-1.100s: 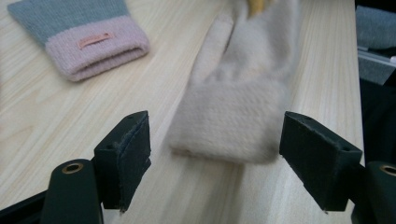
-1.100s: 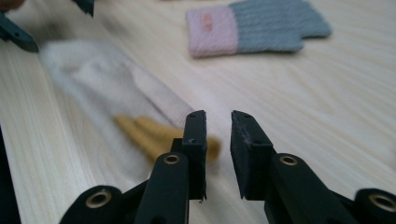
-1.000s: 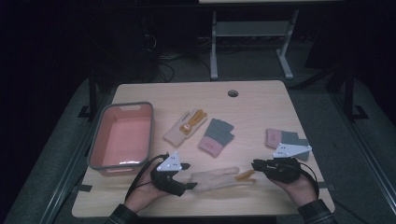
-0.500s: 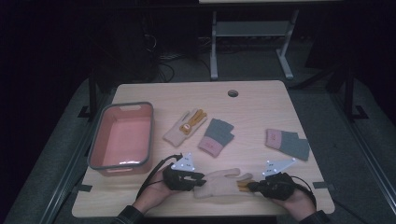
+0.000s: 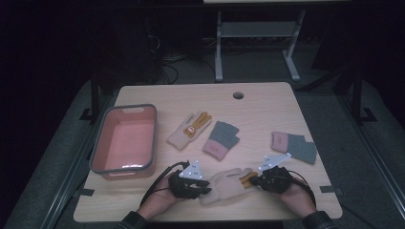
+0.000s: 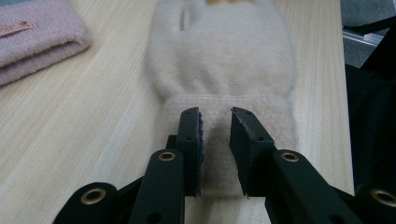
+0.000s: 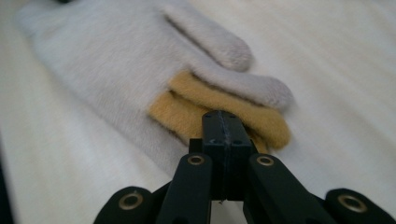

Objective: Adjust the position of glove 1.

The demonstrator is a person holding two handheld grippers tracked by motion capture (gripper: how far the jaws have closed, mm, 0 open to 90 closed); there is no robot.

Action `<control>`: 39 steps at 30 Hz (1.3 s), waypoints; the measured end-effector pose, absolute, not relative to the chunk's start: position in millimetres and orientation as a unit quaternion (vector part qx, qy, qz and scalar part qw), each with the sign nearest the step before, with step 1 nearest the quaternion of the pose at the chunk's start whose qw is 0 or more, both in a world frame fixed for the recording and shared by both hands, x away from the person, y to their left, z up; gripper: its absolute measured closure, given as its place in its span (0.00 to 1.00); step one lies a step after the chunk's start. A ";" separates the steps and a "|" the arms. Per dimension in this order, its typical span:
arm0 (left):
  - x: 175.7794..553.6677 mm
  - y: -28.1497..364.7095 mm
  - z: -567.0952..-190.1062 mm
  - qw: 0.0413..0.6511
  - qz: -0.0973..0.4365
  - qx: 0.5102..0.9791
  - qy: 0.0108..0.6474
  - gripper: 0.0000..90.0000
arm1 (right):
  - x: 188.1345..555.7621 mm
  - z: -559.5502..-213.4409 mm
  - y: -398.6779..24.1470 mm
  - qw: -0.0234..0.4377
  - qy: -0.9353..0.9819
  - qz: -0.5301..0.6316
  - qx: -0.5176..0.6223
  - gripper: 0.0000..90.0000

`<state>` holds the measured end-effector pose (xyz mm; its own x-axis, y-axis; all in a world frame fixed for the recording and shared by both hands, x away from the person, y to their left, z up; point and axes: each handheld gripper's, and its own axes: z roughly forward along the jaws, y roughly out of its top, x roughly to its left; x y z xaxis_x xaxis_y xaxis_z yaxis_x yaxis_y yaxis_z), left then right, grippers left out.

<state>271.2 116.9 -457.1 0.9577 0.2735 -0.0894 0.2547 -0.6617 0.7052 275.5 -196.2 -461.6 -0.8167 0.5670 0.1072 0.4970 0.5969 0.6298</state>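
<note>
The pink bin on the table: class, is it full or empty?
Empty. The high view shows the pink bin's bare floor, and all the gloves lie outside it on the table.

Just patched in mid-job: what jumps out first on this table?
The cream glove at the near edge, gripped from both ends: the left gripper pinches its cuff, and the right gripper has its jaws shut at the orange fingers. Next, the empty pink bin at far left.
</note>
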 end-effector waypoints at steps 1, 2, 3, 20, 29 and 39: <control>270.3 116.5 -457.6 0.389 0.010 0.909 0.149 0.81 | 284.3 -461.9 -193.2 0.062 0.890 0.335 0.303 1.00; 270.2 116.5 -457.5 0.388 0.010 0.910 0.148 0.81 | 287.4 -462.3 -192.6 0.065 0.890 0.335 0.303 1.00; 270.0 116.3 -457.4 0.388 0.009 0.909 0.148 0.81 | 292.7 -462.5 -190.6 0.071 0.889 0.336 0.304 1.00; 274.9 122.6 -450.3 0.394 0.014 0.903 0.171 0.76 | 314.8 -454.1 -193.2 0.108 0.861 0.370 0.331 0.80; 286.6 132.1 -446.9 0.390 0.041 0.896 0.210 0.53 | 305.5 -459.3 -224.1 0.125 0.843 0.373 0.366 0.47; 302.8 134.4 -445.4 0.378 0.067 0.888 0.252 0.36 | 287.1 -474.0 -244.4 0.149 0.838 0.345 0.396 0.27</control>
